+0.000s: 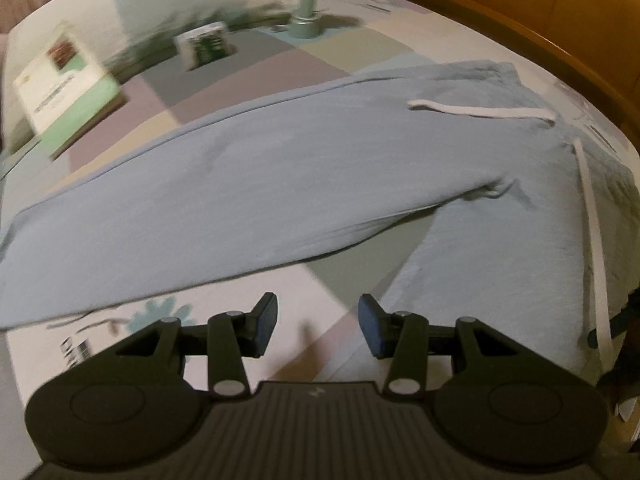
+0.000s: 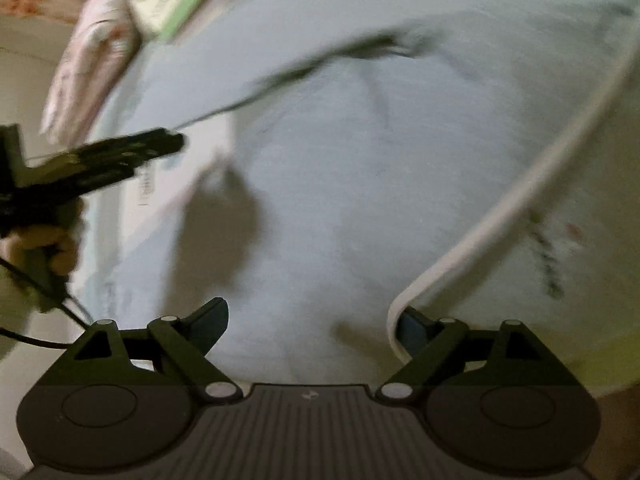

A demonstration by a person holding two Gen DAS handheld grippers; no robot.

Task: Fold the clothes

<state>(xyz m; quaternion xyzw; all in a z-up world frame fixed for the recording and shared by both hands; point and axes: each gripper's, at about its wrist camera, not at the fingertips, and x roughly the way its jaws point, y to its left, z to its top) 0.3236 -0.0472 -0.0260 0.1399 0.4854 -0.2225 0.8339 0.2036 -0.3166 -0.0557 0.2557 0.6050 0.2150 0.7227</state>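
Light blue sweatpants (image 1: 300, 160) with a white drawstring (image 1: 480, 110) lie spread on a patchwork bedspread (image 1: 280, 64), waistband at the right, one leg stretching left. My left gripper (image 1: 318, 326) hovers open over bare bedspread in the gap between the two legs, holding nothing. In the right wrist view the same pants (image 2: 360, 160) fill the frame, blurred. My right gripper (image 2: 316, 326) is open just above the fabric, and a white drawstring (image 2: 520, 200) curls past its right finger. The left gripper (image 2: 120, 156), held by a hand (image 2: 44, 246), shows at the left edge.
A green and white book (image 1: 64, 92), a small box (image 1: 204, 44) and a green desk fan (image 1: 308, 4) sit on the bed beyond the pants. A wooden bed frame (image 1: 540, 12) curves along the right. A pink patterned cloth (image 2: 88, 52) hangs at the bed's side.
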